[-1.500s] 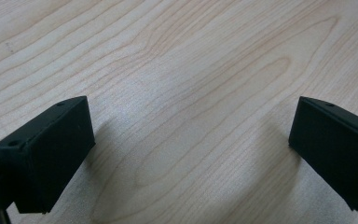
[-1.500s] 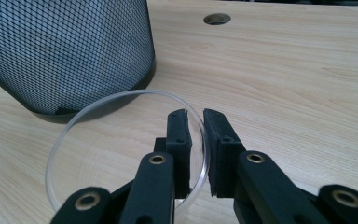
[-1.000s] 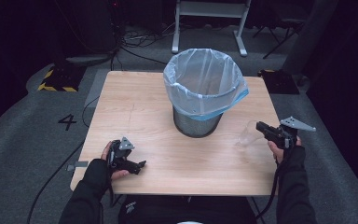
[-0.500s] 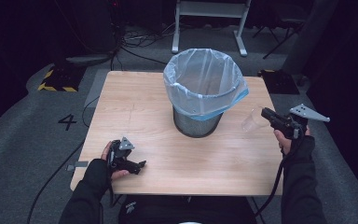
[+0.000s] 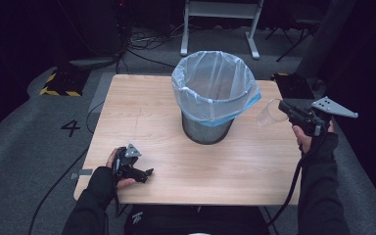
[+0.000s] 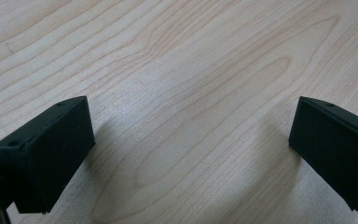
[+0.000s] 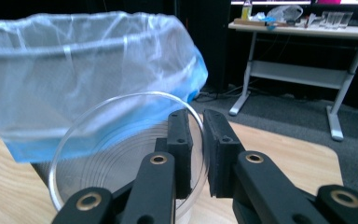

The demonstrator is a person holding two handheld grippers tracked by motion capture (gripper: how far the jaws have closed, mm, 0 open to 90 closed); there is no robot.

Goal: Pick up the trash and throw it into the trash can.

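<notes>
A clear plastic cup (image 5: 269,112) hangs in the air to the right of the bin, held by its rim in my right gripper (image 5: 286,108). In the right gripper view the jaws are shut on the cup's wall (image 7: 126,154), one jaw inside and one outside, with its mouth turned toward the camera. The wire bin (image 5: 214,96) with a pale blue liner (image 7: 74,70) stands at the table's middle. My left gripper (image 5: 144,174) rests near the table's front left corner, open, with bare wood (image 6: 186,116) between its jaws.
The wooden table (image 5: 142,117) stands on grey carpet. A white desk frame (image 5: 220,19) stands behind it, and a desk with bottles (image 7: 307,28) shows in the right gripper view. A black box (image 5: 293,83) sits by the table's far right corner.
My right gripper has lifted the cup off the table's right edge and carried it up and toward the bin. The left gripper has stayed put.
</notes>
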